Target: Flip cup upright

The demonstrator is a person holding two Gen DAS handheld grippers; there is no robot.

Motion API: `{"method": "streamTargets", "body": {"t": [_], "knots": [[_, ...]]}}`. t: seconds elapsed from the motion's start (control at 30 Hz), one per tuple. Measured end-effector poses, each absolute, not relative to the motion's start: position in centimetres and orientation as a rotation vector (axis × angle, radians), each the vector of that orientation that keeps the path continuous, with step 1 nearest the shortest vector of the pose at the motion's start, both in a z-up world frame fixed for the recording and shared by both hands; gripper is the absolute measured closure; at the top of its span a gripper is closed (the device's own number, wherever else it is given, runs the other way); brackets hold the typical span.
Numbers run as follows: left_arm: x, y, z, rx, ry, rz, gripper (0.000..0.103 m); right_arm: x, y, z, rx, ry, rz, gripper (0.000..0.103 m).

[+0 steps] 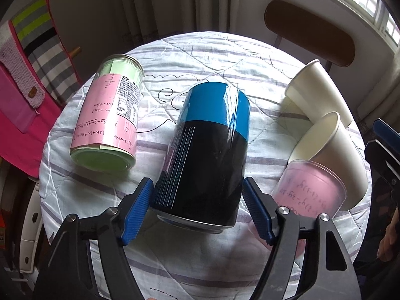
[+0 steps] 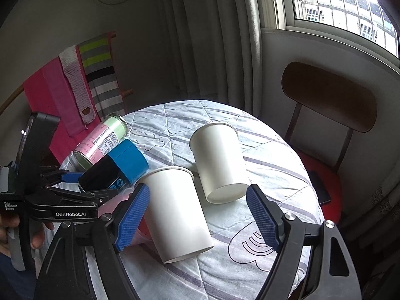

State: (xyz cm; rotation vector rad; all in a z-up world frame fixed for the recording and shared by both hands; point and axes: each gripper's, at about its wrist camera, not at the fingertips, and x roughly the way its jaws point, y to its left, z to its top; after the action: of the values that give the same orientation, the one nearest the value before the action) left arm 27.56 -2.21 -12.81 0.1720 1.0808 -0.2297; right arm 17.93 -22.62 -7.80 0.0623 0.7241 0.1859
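A black and blue cylindrical cup (image 1: 207,150) lies on its side on the round table, its base end toward me. My left gripper (image 1: 197,210) is open, its blue pads on either side of that base end, close to it. The cup also shows in the right wrist view (image 2: 117,168). Two white paper cups (image 2: 175,210) (image 2: 220,165) lie tipped on the table. My right gripper (image 2: 197,216) is open, with the nearer paper cup lying between its fingers.
A green and pink jar (image 1: 107,115) lies at the left. A clear cup with pink paper (image 1: 307,190) lies right of my left gripper. The table wears a striped quilted cloth (image 1: 205,57). A wooden chair (image 2: 330,95) stands behind; cloths (image 1: 27,80) hang at left.
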Motion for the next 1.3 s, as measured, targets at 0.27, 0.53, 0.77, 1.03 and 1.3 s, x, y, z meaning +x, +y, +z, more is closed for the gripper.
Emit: {"method": "streamTargets", "body": {"t": [0.27,0.53,0.77,1.03,1.3], "knots": [[26.6,-1.6,-12.5,0.203,1.088,-0.219,0.029,17.8,-22.3,-7.6,0.053,0.722,0.2,0.022],[23.1,0.1,-12.2,0.19,1.107,-0.205,0.029,16.9,-20.5,-6.8,0.04,0.726,0.239,0.022],[19.0,1.7,-12.0,0.15,1.1,-0.209,0.029,15.4,-18.3,-7.0,0.028,0.771,0.255,0.022],[15.5,2.6,-10.8,0.125,1.026,-0.188,0.022,13.9,-16.7,-7.2,0.015,0.801,0.219,0.022],[11.6,5.9,-8.5,0.081,0.95,-0.151,0.012,13.9,-14.0,-6.2,0.17,0.925,0.292,0.022]]}}
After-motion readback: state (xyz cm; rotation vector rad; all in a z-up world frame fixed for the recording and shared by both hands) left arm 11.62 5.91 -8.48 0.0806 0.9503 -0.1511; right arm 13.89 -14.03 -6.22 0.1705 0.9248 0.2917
